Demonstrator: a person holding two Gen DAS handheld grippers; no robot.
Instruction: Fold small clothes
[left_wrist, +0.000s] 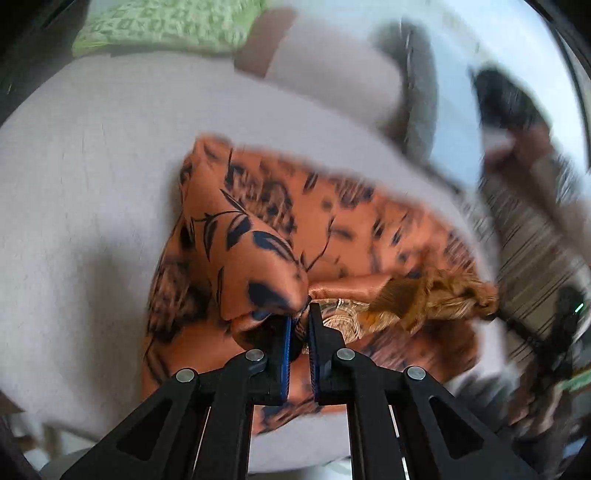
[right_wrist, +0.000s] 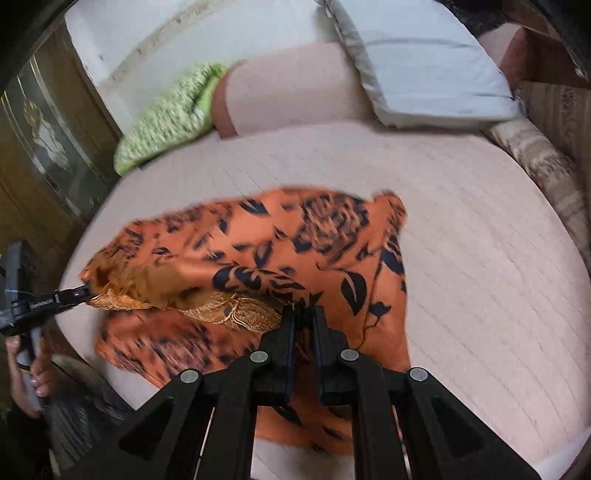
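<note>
An orange garment (left_wrist: 266, 236) printed with black leaves and roses lies partly lifted over the pale pink bed (left_wrist: 85, 177). My left gripper (left_wrist: 300, 317) is shut on a bunched edge of it, beside a gold embroidered trim (left_wrist: 343, 314). The trim edge stretches right to my right gripper (left_wrist: 490, 314), which is blurred. In the right wrist view, my right gripper (right_wrist: 303, 314) is shut on the garment (right_wrist: 295, 240) next to the same trim (right_wrist: 240, 314). My left gripper (right_wrist: 85, 290) pinches the far left end, held by a hand (right_wrist: 35, 369). The edge hangs taut between the two grippers.
A green patterned pillow (right_wrist: 166, 118), a pink bolster (right_wrist: 288, 88) and a white pillow (right_wrist: 424, 62) line the head of the bed (right_wrist: 480, 240). A dark wooden cabinet (right_wrist: 48, 147) stands left. Patterned cushions (right_wrist: 543, 158) sit along the right edge.
</note>
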